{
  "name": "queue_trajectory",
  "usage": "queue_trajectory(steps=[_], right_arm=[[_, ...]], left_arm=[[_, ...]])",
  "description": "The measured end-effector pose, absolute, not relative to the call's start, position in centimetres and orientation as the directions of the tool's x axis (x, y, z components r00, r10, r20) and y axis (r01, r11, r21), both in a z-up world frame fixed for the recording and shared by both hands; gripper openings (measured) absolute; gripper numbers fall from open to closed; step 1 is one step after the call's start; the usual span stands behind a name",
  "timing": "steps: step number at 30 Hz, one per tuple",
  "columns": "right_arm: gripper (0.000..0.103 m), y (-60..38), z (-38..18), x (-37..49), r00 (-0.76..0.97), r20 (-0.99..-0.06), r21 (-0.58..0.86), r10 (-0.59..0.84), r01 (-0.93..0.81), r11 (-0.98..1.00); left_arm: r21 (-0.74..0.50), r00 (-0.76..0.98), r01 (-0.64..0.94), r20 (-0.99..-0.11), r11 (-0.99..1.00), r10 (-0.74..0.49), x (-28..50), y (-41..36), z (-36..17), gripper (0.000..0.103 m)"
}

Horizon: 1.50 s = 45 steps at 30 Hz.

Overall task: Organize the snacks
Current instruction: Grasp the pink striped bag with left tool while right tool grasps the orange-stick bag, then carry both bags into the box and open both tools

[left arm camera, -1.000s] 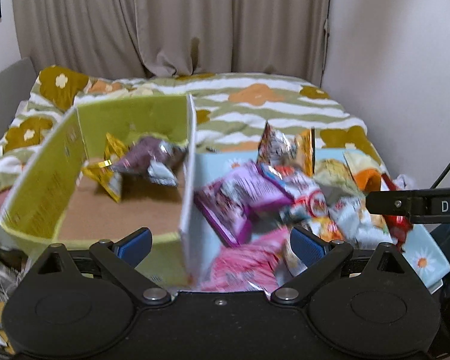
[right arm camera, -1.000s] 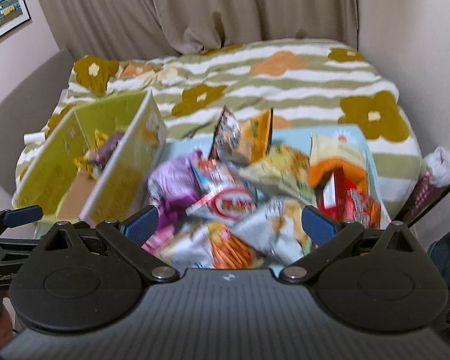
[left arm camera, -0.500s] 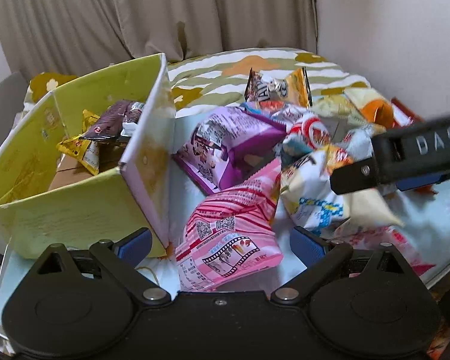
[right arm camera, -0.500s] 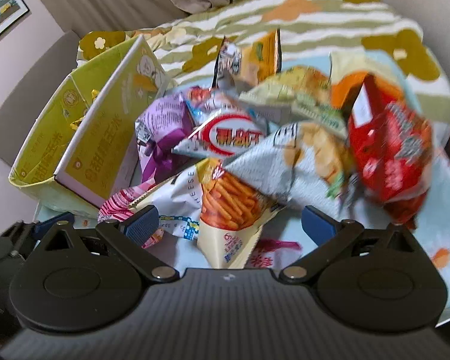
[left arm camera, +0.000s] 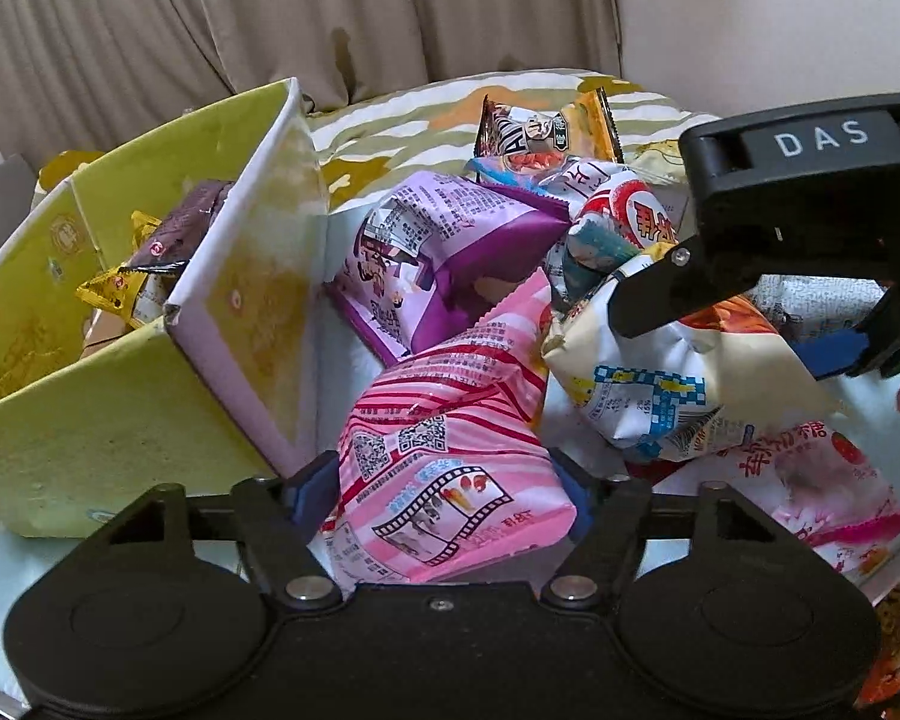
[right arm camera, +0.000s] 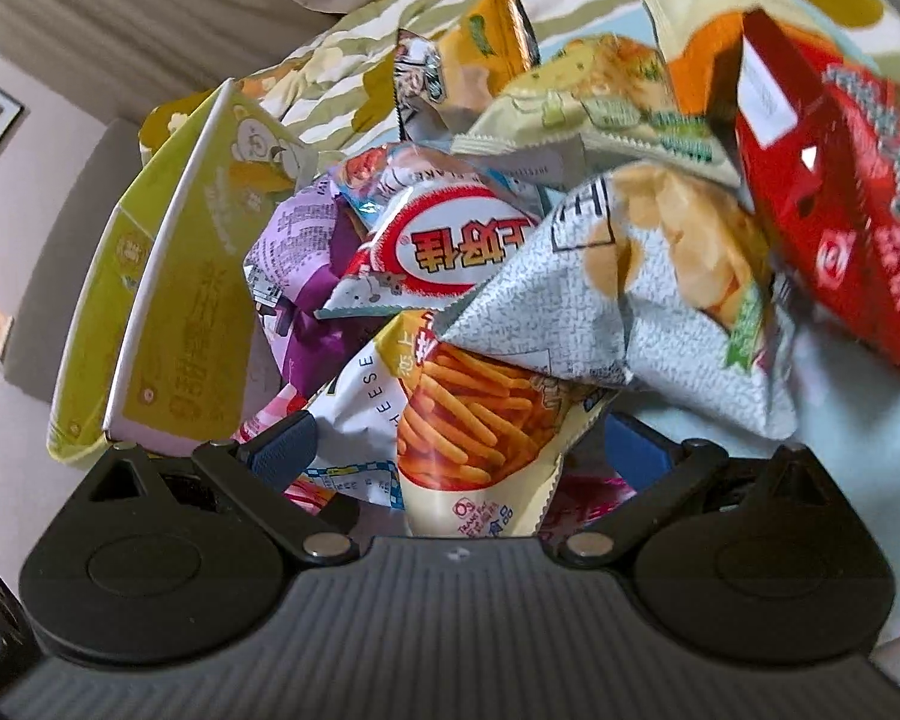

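The pink striped foil snack bag (left arm camera: 450,468) lies at the near edge of the heap, just right of the open yellow-green cardboard box (left arm camera: 90,408), and sits between the blue pads of the left gripper (left arm camera: 447,489); both pads press its sides, so the claw has narrowed onto it. Beside that bag, away from the box, the cream cheese-stick packet (right arm camera: 450,438) lies between the pads of the right gripper (right arm camera: 459,450), whose claw is half open, and whether the pads touch the packet cannot be told. Behind these, further from the box's near wall, rest a purple snack bag (left arm camera: 444,252), a grey chip bag (right arm camera: 630,288) and a red bag (right arm camera: 840,204). Inside the box lie a brown wrapper (left arm camera: 180,228) and a yellow wrapper (left arm camera: 120,288).
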State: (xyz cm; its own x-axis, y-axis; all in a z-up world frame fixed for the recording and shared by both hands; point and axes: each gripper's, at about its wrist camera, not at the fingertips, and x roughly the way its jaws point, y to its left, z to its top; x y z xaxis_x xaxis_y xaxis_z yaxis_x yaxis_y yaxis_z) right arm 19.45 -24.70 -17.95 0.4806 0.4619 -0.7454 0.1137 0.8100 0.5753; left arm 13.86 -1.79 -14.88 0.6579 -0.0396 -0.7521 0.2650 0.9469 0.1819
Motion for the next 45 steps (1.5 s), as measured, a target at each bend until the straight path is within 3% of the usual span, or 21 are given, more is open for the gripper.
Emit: queue_trajectory(steps=[4, 19, 20, 21, 24, 45], right_arm=[[0.103, -25.2, -18.6, 19.6, 0.477, -0.733, 0.612, 0.485, 0.151, 0.777], [0.102, -24.8, -18.6, 20.5, 0.484, -0.714, 0.628, 0.506, 0.122, 0.769], [0.097, -24.5, -18.5, 20.5, 0.485, -0.715, 0.622, 0.503, 0.113, 0.775], [0.074, -24.3, -18.4, 20.5, 0.487, -0.723, 0.606, 0.490, 0.105, 0.789], [0.066, -24.3, -18.3, 20.6, 0.482, -0.715, 0.615, 0.507, 0.089, 0.783], [0.062, -23.6, -13.5, 17.5, 0.513, -0.681, 0.605, 0.522, -0.007, 0.796]], left_arm=[[0.192, 0.650, 0.267, -0.760, 0.945, -0.029, 13.5, -1.7, -14.8, 0.065], [0.134, 0.627, 0.237, -0.777, 0.962, -0.047, 12.6, -0.1, -13.4, 0.062], [0.142, 0.630, 0.231, -0.775, 0.963, -0.037, 12.5, 0.0, -13.3, 0.062], [0.144, 0.632, 0.229, -0.774, 0.963, -0.034, 12.6, 0.0, -13.2, 0.062], [0.122, 0.632, 0.223, -0.773, 0.967, -0.048, 12.5, 0.4, -12.7, 0.062], [0.136, 0.736, 0.164, -0.676, 0.977, -0.030, 8.5, -0.2, -6.0, 0.062]])
